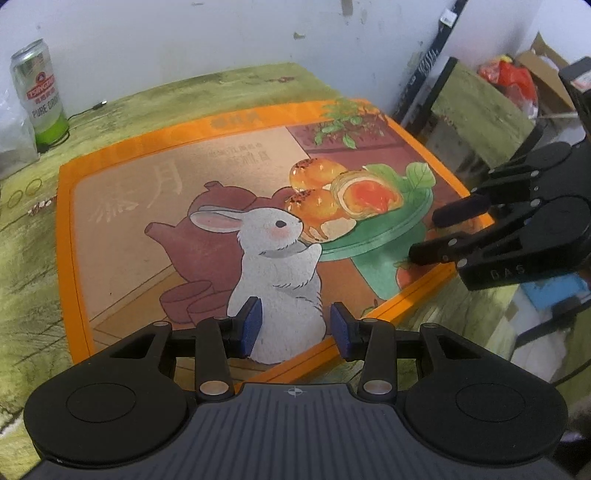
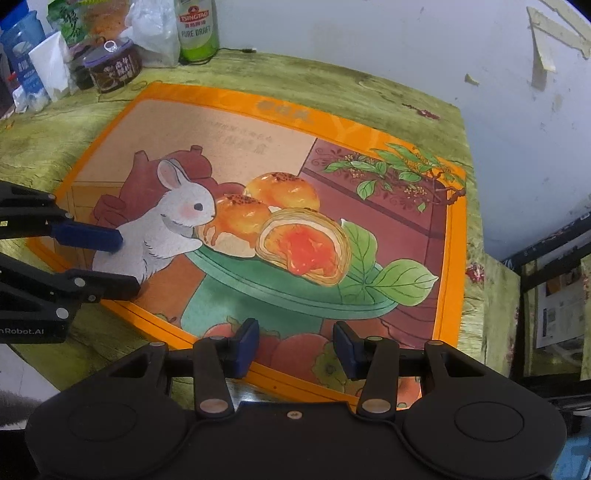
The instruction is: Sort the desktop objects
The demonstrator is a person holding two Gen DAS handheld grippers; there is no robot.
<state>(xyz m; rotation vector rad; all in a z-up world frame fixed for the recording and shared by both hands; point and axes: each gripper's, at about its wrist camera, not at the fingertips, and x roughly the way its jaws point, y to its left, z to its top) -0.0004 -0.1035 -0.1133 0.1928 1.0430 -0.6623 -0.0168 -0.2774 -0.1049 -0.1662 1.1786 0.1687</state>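
Sorting looks barely begun: both the left gripper and the right gripper hover with jaws narrowly parted and empty over the mooncake gift box, the beer can and tin untouched on the table.

The beer can at the far left of the left wrist view is partly covered low down by a blurred clear bag that the picture's left edge cuts off. In the right wrist view the can's top runs off the upper edge. The gift box has its near edge hidden behind each gripper's body. Small printed characters on its lid are too faint to read. Far left, a blue bottle and a green packet are cropped. The cardboard carton at far right is blurred.
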